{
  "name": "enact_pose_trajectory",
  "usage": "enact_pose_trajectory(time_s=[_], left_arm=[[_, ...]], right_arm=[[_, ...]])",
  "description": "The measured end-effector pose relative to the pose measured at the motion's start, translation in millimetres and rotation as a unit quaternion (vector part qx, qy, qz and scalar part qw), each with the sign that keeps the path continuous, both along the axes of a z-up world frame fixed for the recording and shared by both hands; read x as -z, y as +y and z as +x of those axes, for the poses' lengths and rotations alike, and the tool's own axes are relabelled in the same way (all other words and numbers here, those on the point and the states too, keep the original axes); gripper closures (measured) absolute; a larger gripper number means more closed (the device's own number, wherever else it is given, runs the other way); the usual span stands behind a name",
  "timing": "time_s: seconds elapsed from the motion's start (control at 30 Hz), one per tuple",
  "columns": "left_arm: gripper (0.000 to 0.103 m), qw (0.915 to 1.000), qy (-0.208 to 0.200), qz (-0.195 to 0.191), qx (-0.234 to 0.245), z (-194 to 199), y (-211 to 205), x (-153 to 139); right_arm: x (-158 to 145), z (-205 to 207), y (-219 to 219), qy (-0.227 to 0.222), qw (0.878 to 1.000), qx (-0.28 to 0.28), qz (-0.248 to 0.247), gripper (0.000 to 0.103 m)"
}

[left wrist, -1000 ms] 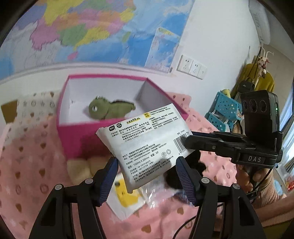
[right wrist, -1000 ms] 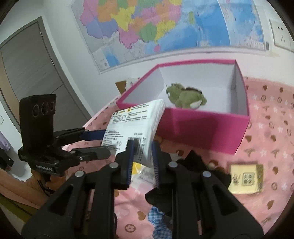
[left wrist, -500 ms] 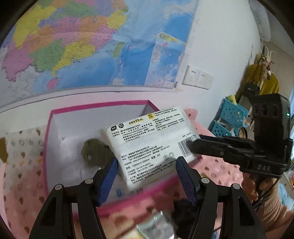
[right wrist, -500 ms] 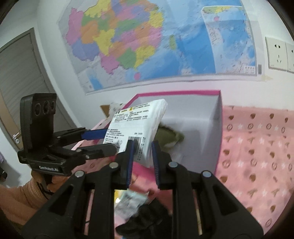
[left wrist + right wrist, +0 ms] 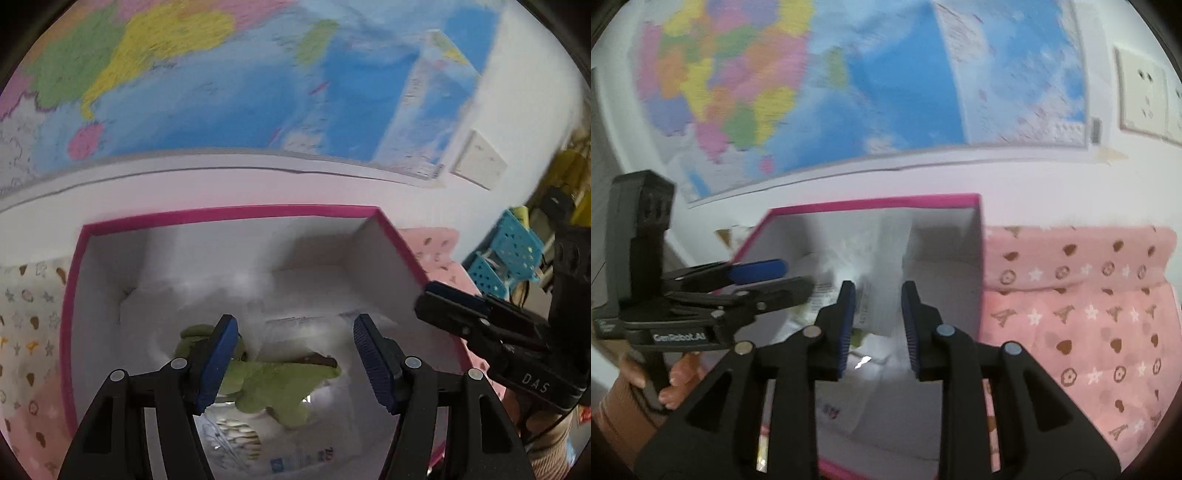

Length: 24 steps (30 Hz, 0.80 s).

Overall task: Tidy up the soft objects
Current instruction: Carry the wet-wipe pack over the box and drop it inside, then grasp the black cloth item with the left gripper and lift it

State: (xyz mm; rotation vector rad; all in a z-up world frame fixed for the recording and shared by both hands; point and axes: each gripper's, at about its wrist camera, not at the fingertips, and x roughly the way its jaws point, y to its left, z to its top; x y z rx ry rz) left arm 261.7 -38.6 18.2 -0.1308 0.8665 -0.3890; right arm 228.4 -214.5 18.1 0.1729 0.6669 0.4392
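Both grippers hang over the open pink box, which sits on a pink patterned blanket against the wall under a large map.

The left gripper has its 2 blue-padded jaws spread wide with nothing pressed between them. Through the gap, on the box's white floor, lies a green plush toy, and a blurred white wipes pack shows just behind it, toward the box's right wall. A clear packet of pale round pieces lies by the near wall.

The right gripper has just been opening its jaws. The wipes pack appears between them as a white blur inside the box, and the pads no longer press on it. Whether the pack already rests on the floor of the box, I cannot tell.

A hand holds the left gripper's handle at the box's left side.
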Motion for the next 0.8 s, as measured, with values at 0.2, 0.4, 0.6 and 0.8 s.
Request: enact_pose_trajectory(time_s=[0.2,0.4,0.6,0.8], left_arm=[[0.035,0.9995,-0.031,0.009,0.002,-31,12,-3],[0.034,0.9963,-0.083,0.008,0.019,-78,22,-20],[0.028,0.9901,-0.135,0.022,0.03,-137,26,-33],[0.028,0.9897,-0.135,0.034,0.032,-173,27,-20]], right_arm=[[12,-10,-1,0.006,1.0,-0.014,-0.001,0.07],[1,-57,5,-0.023,0.998,-0.065,0.004,0.07],[-10,-119,12,-0.058,0.988,-0.14,0.016,0.062],[11,-158,28,-0.04,0.981,-0.188,0.009,0.062]])
